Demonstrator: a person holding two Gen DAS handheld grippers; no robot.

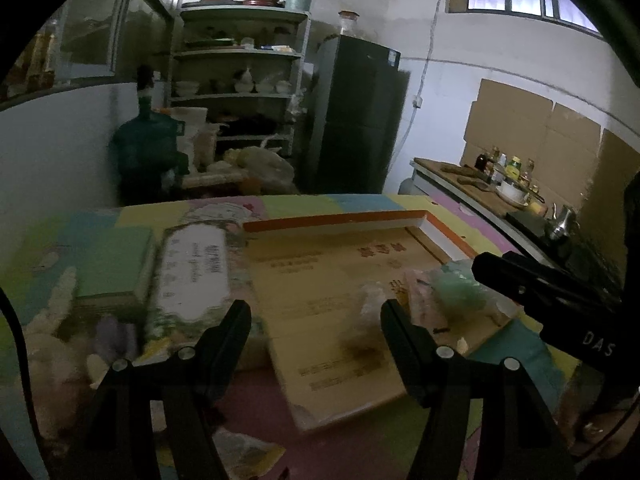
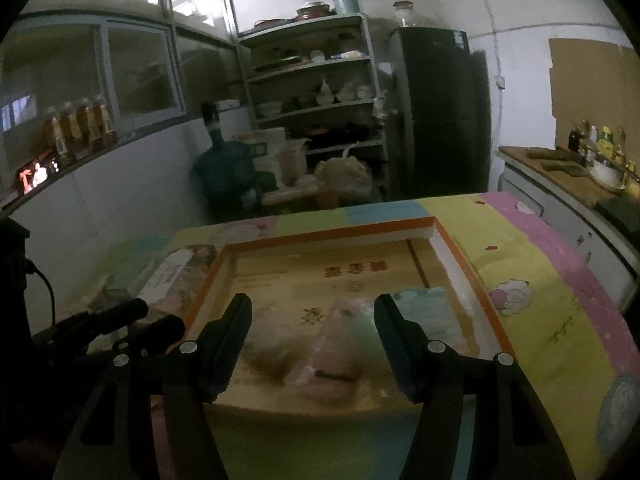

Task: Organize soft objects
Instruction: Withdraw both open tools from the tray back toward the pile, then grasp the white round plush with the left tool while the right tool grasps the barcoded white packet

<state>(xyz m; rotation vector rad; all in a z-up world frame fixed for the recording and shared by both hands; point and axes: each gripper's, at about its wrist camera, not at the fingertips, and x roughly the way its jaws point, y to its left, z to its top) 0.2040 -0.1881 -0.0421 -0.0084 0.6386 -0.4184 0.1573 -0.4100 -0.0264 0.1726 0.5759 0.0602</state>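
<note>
Since both grippers sit spread with nothing between the fingers, we read this as the approach before a grab. The left gripper (image 1: 316, 320) hovers over the near-left edge of the orange-rimmed cardboard tray (image 2: 328, 232); the right gripper (image 2: 312, 320) points straight into it. The soft stuff is split: a clear plastic packet with pale pink and green contents (image 2: 340, 344) lies inside the tray between the right fingers' line of sight, and a cream plush toy (image 1: 52, 320) lies on the mat left of the tray, beside the printed gift box (image 1: 192, 276). To do this well, we come down on the packet's bulk, not its slippery film edge, and close slowly. Motion blur smears the packet, so we can't tell what's in it; the plush is cut off at the frame edge, shape unclear
</note>
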